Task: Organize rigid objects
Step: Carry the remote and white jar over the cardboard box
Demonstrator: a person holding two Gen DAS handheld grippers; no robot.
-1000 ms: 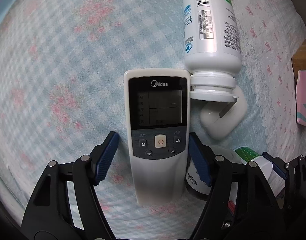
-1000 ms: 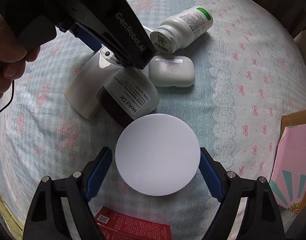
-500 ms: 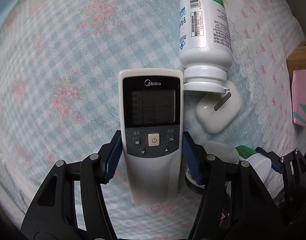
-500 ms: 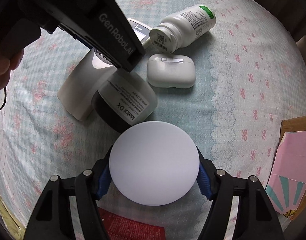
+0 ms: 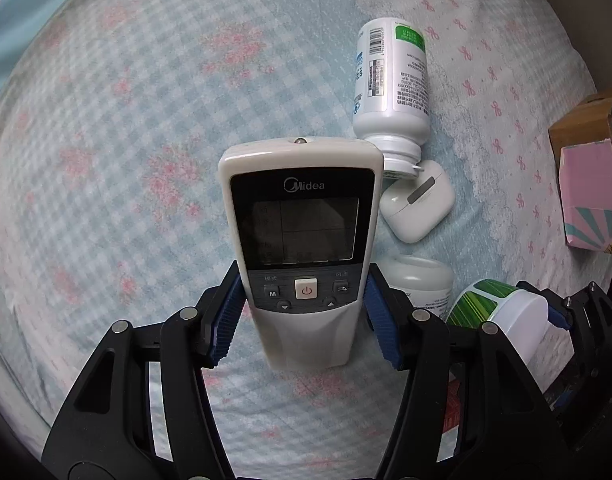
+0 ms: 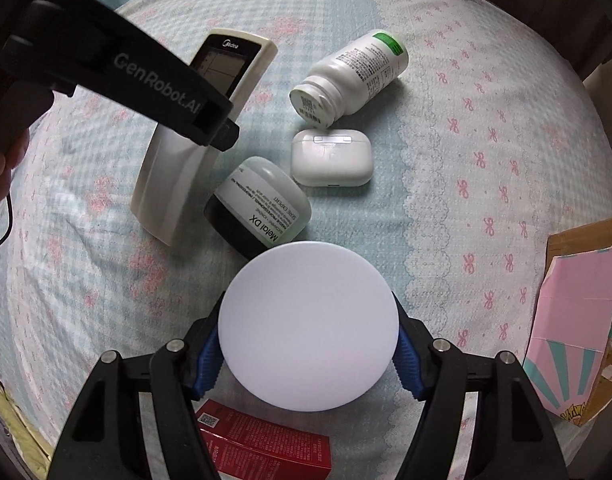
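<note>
My left gripper (image 5: 303, 316) is shut on a white Midea remote (image 5: 301, 240), its blue pads pressing both sides at the button panel; the remote (image 6: 209, 120) hangs lifted off the bedspread. My right gripper (image 6: 308, 354) is shut on a white-lidded jar (image 6: 308, 326) with a green label (image 5: 494, 312), raised above the bed. A white pill bottle (image 6: 352, 76) lies on its side, a white earbud case (image 6: 332, 158) just below it. A dark Melal DX jar (image 6: 257, 208) sits between the case and the remote.
A red box (image 6: 265, 446) lies at the near edge under my right gripper. A pink and teal carton (image 6: 574, 320) with brown cardboard stands at the right, off the bed. A hand (image 6: 1, 160) holds the left gripper's handle. The floral bedspread (image 5: 105, 160) is bare on the left.
Both grippers went from open to shut, the left on the remote, the right on the white-lidded jar. Both objects have since risen off the bedspread, the remote more clearly.
</note>
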